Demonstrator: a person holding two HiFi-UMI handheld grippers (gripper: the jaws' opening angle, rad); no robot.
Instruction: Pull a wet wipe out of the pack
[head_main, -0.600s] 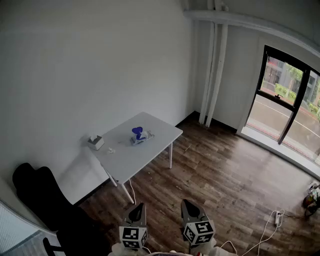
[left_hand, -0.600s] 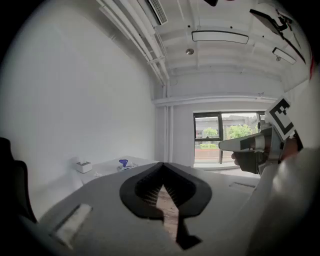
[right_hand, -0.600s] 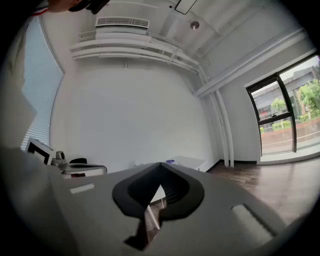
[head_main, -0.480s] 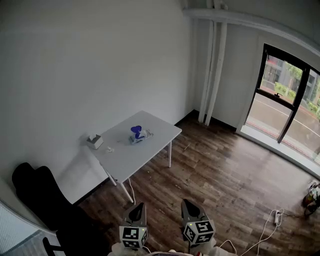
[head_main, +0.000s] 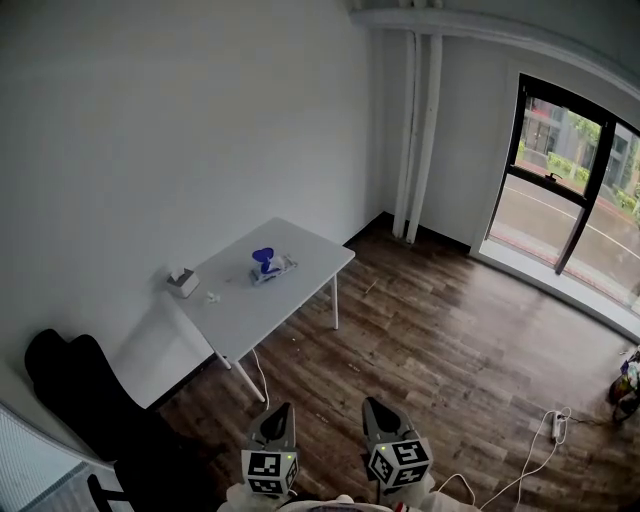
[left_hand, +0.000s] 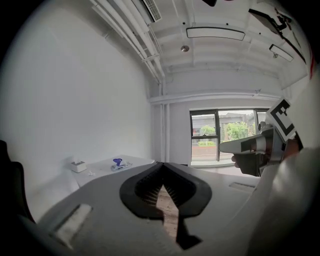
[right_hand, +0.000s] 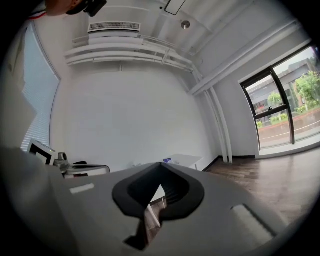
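Barely changed: the counter (head_main: 250, 310) drifted slightly left. The pack (head_main: 270, 267) lies mid-counter, far from my left claw (head_main: 281, 410) and right claw (head_main: 372, 403), both closed and empty; no pulling yet.

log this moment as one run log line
stage: before reach | left gripper: shut, empty | right gripper: shut, empty | wipe pack: on table, far from both grippers

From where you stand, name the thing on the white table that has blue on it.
The pack near the table's middle, topped with blue. The small box at the table's left end is white.
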